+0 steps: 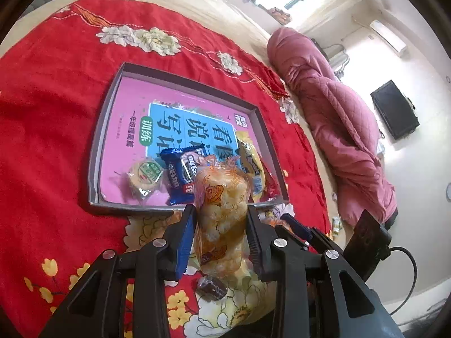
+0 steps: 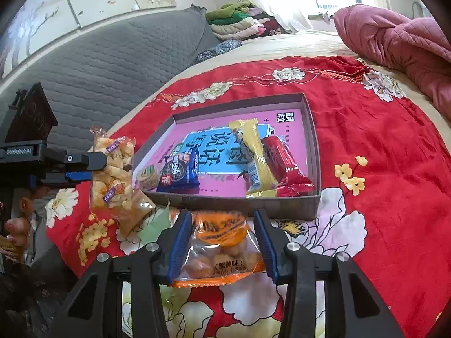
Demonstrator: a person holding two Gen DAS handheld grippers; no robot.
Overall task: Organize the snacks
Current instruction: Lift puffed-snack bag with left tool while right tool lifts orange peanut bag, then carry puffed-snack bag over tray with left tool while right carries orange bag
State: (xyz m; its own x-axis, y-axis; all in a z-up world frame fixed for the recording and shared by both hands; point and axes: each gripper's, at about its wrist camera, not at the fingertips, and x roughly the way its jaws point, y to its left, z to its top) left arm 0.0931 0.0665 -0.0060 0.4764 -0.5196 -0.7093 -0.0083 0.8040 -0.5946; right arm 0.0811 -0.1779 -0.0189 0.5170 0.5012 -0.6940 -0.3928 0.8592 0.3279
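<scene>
My left gripper (image 1: 222,214) is shut on a clear bag of puffed rice snacks (image 1: 222,194), held upright just in front of the grey box's near rim. From the right wrist view the same gripper (image 2: 97,166) and bag (image 2: 112,169) hang left of the box. My right gripper (image 2: 222,219) is shut on an orange bag of round snacks (image 2: 222,253), above the red cloth before the box (image 2: 313,140). Inside the box (image 1: 180,79), on a pink book, lie a round biscuit pack (image 1: 145,176), a blue cookie pack (image 2: 180,174), a yellow bar (image 2: 253,155) and a red bar (image 2: 284,166).
The red flowered cloth (image 1: 50,112) covers a bed. A brown wrapped sweet (image 1: 211,286) lies under my left gripper, and a clear packet (image 2: 138,211) and a pale green one (image 2: 155,225) lie near the box's front left corner. A pink quilt (image 1: 332,129) lies to the right, a grey headboard (image 2: 98,64) to the left.
</scene>
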